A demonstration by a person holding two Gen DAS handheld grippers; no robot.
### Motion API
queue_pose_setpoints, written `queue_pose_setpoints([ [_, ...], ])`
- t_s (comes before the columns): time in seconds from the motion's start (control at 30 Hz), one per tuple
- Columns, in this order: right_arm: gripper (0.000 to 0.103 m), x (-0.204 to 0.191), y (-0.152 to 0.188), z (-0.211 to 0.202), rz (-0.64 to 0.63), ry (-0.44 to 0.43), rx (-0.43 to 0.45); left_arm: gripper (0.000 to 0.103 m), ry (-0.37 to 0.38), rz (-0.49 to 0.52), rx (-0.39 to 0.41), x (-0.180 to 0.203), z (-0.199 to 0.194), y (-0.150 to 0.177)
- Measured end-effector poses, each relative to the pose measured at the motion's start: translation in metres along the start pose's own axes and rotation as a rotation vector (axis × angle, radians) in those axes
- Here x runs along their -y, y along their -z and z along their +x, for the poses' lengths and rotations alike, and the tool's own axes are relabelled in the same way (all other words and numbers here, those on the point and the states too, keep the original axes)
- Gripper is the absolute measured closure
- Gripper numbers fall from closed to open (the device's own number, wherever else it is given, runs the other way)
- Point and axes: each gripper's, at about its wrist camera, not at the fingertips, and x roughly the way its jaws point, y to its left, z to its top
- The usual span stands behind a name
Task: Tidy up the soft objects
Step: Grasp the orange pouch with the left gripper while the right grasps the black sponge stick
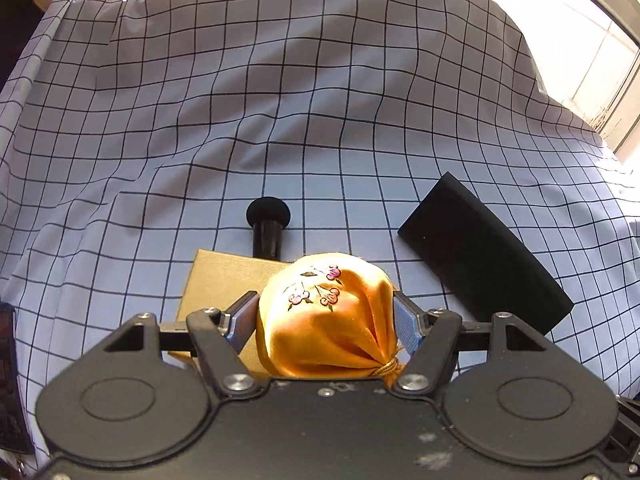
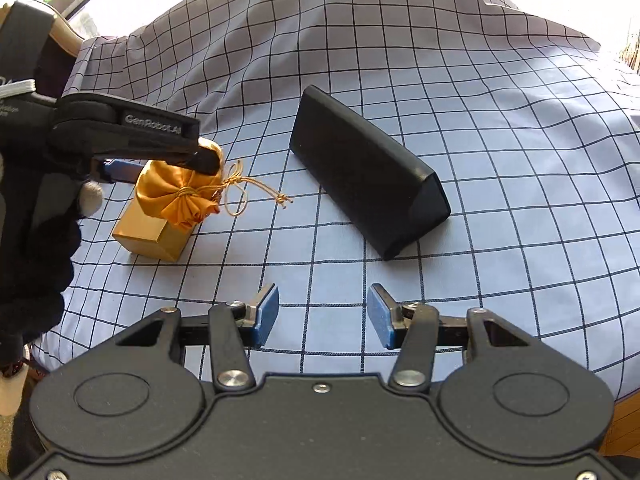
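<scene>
As seen from left wrist: left gripper (image 1: 326, 316) clamped on orange satin pouch (image 1: 326, 320), over gold box (image 1: 220, 280); black foam-tipped tube (image 1: 267, 224) just behind box. From right wrist: right gripper (image 2: 323, 316) parted, empty, near black case (image 2: 366, 188) right of box. Step: pouch in transfer. Next, likely: needs a drop spot.

orange satin pouch (image 1: 332, 320) | embroidered flowers, drawstring tied | clamped above gold box (image 2: 150, 236)
</scene>
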Motion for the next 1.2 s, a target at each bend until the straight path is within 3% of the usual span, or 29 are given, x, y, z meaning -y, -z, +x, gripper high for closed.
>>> queue_pose_setpoints([
  [0.4,0.053,-0.054,-0.04,0.031,-0.023,0.002,-0.038,0.036,-0.012,-0.079,-0.011,-0.085,-0.023,0.052],
  [0.73,0.053,-0.12,-0.088,0.084,-0.029,0.022,0.011,0.036,-0.071,-0.18,-0.067,-0.14,-0.002,0.058],
  [1.2,0.053,-0.163,-0.105,0.168,-0.084,0.136,-0.075,0.035,-0.027,-0.262,-0.106,-0.153,0.005,0.054],
])
